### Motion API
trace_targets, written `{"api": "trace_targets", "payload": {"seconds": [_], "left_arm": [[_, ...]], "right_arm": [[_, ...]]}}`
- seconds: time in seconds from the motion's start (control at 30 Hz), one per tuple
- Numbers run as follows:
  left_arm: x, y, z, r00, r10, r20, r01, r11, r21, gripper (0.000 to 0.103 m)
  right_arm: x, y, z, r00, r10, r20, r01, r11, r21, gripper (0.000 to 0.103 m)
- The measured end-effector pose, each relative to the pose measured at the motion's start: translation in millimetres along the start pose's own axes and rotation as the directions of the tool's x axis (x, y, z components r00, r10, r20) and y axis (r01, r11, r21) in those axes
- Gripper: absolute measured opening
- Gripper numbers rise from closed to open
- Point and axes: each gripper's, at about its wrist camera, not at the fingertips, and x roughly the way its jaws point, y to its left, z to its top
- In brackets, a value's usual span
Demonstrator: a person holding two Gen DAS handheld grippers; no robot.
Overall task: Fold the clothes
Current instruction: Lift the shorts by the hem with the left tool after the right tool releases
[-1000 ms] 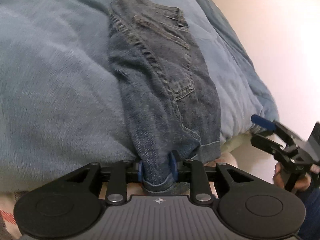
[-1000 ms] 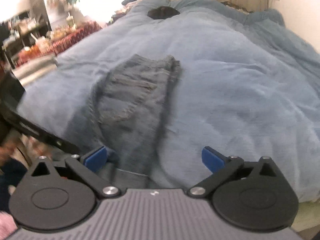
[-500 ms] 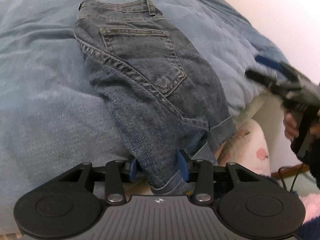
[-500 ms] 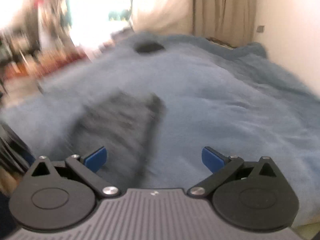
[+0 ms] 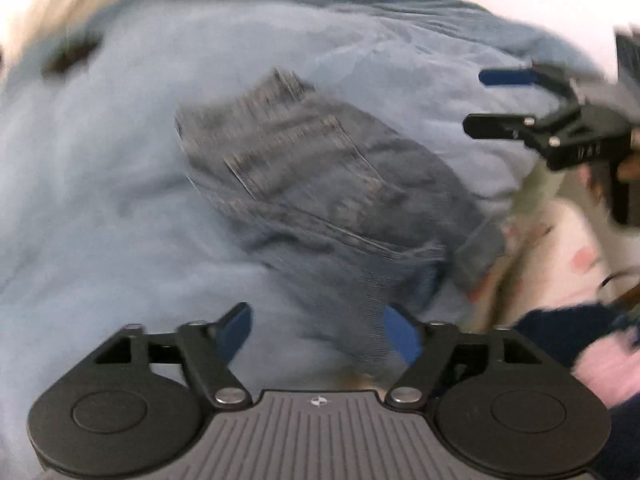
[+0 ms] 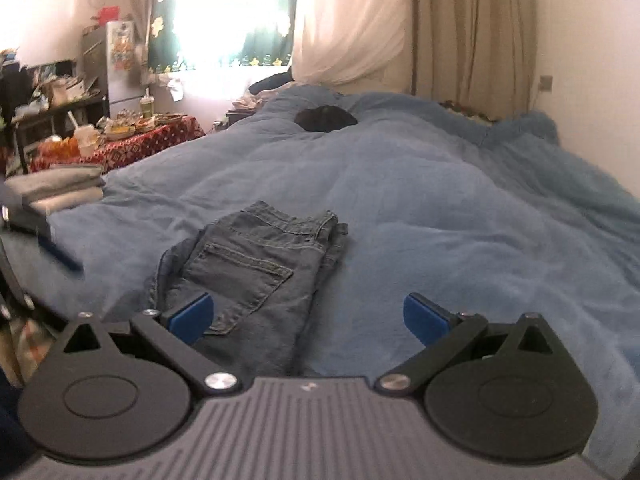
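A pair of folded blue jeans [image 5: 320,184] lies on the blue blanket [image 5: 100,200], back pocket up. My left gripper [image 5: 320,332] hovers over the near leg end with its jaws opening wide. The denim runs between them close to the right pad, and neither pad presses on it. My right gripper [image 6: 308,318] stands open just short of the same jeans [image 6: 256,272], nothing between its pads. It also shows in the left wrist view as the right gripper [image 5: 496,102], held up beside the bed. The left wrist view is blurred.
A stack of folded grey clothes [image 6: 56,188] sits at the bed's left side. Beyond it stands a cluttered table with a red cloth [image 6: 140,140]. A dark item [image 6: 324,118] lies at the far end of the blanket. A floral sheet [image 5: 560,240] shows at the bed's edge.
My left gripper has let go of the jeans' leg end, spread its jaws wide, rolled and risen. The right gripper has stayed open and its view has tipped upward.
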Motion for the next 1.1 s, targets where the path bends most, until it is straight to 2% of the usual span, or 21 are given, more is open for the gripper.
{"api": "trace_targets", "payload": {"seconds": [0.03, 0.07, 0.2, 0.3, 0.37, 0.43, 0.47, 0.53, 0.57, 0.63, 0.7, 0.77, 0.83, 0.87, 0.9, 0.93, 1.07, 1.1], "left_arm": [[-3, -3, -1, 0.999, 0.036, 0.027, -0.038, 0.996, 0.079, 0.096], [-6, -5, -3, 0.996, 0.069, 0.056, -0.077, 0.985, 0.156, 0.098], [2, -11, -12, 0.971, 0.214, 0.109, -0.238, 0.925, 0.297, 0.098], [13, -17, -19, 0.979, 0.185, 0.080, -0.202, 0.878, 0.433, 0.097], [19, -18, -23, 0.988, 0.138, 0.065, -0.152, 0.870, 0.469, 0.094], [20, -17, -26, 0.993, 0.095, 0.076, -0.120, 0.871, 0.476, 0.089], [21, -18, -29, 0.991, 0.093, 0.097, -0.129, 0.856, 0.501, 0.088], [21, -22, -36, 0.986, 0.094, 0.141, -0.157, 0.817, 0.554, 0.086], [22, -25, -42, 0.979, 0.111, 0.171, -0.193, 0.774, 0.603, 0.085], [27, -32, -55, 0.968, 0.147, 0.203, -0.248, 0.677, 0.693, 0.070], [31, -36, -70, 0.971, 0.128, 0.202, -0.238, 0.582, 0.777, 0.062], [36, -41, -83, 0.970, 0.128, 0.206, -0.243, 0.505, 0.829, 0.062], [39, -44, -92, 0.968, 0.118, 0.221, -0.250, 0.452, 0.856, 0.062], [40, -46, -94, 0.967, 0.113, 0.228, -0.255, 0.442, 0.860, 0.062], [40, -47, -95, 0.966, 0.109, 0.235, -0.259, 0.435, 0.863, 0.062], [40, -48, -95, 0.964, 0.105, 0.244, -0.265, 0.431, 0.862, 0.062], [40, -52, -95, 0.963, 0.098, 0.253, -0.270, 0.430, 0.862, 0.062], [40, -52, -94, 0.963, 0.097, 0.251, -0.268, 0.433, 0.861, 0.062]], "right_arm": [[0, -1, -1, 1.000, 0.006, -0.008, -0.006, 1.000, -0.020, 0.102], [-1, -1, -1, 1.000, 0.017, -0.016, -0.018, 0.999, -0.041, 0.102], [-2, 2, -6, 0.995, 0.039, -0.095, -0.055, 0.982, -0.179, 0.102], [-8, 6, -14, 0.992, 0.015, -0.126, -0.051, 0.956, -0.288, 0.102], [-11, 14, -21, 0.991, -0.001, -0.137, -0.055, 0.911, -0.408, 0.102], [-15, 24, -32, 0.991, -0.022, -0.131, -0.054, 0.836, -0.546, 0.101], [-17, 29, -38, 0.992, -0.026, -0.123, -0.054, 0.792, -0.608, 0.099], [-19, 39, -53, 0.993, -0.032, -0.114, -0.062, 0.677, -0.733, 0.093], [-20, 42, -62, 0.993, -0.027, -0.114, -0.073, 0.615, -0.785, 0.092], [-21, 47, -77, 0.994, -0.007, -0.106, -0.089, 0.499, -0.862, 0.092], [-20, 51, -97, 0.996, 0.025, -0.081, -0.085, 0.355, -0.931, 0.088], [-18, 54, -117, 0.996, 0.065, -0.060, -0.072, 0.197, -0.978, 0.086], [-17, 54, -134, 0.991, 0.118, -0.066, -0.073, 0.060, -0.996, 0.085], [-16, 54, -142, 0.987, 0.142, -0.070, -0.070, -0.002, -0.998, 0.084], [-15, 54, -148, 0.984, 0.166, -0.070, -0.063, -0.044, -0.997, 0.084], [-13, 54, -151, 0.981, 0.185, -0.065, -0.053, -0.070, -0.996, 0.083], [-5, 55, -157, 0.967, 0.248, -0.050, -0.019, -0.124, -0.992, 0.078], [-4, 55, -159, 0.964, 0.261, -0.043, -0.009, -0.131, -0.991, 0.074]]}}
